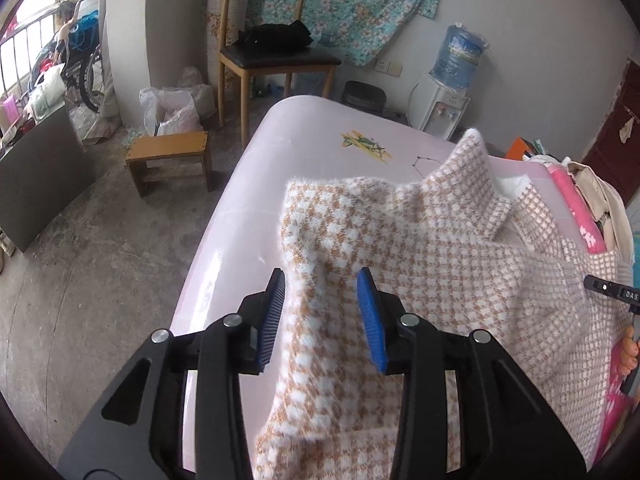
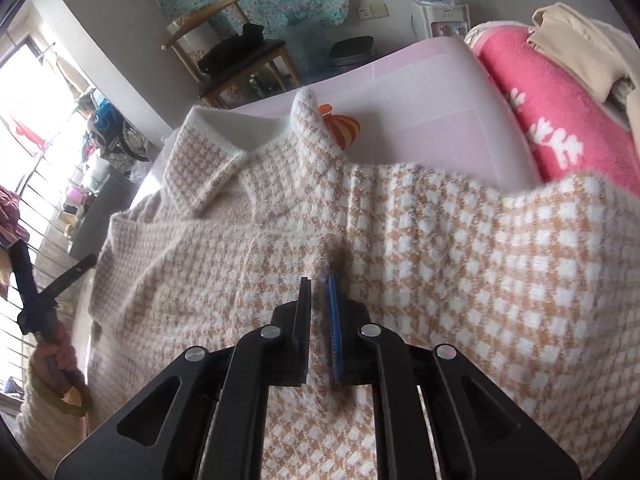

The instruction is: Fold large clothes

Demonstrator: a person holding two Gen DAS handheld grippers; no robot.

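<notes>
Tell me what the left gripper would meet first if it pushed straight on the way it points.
Most likely the checked sweater: the left gripper already has a raised fold of it between its open pads. The pink table lies beneath, though depth is unclear.

We find bare table (image 1: 240,184) free along the near-left edge and beyond the sweater (image 1: 420,248), up to the painted motif (image 1: 366,145), so a gripper can pass there. The sweater's raised collar (image 2: 224,160) and a rumpled ridge of knit stand in the way across the middle, and the pink blanket (image 2: 548,112) with beige clothes (image 2: 576,44) piled on it blocks the right side of the table. Off the left edge we see open floor (image 1: 100,248), with a stool (image 1: 172,156) and a chair (image 1: 272,60) standing farther back.
</notes>
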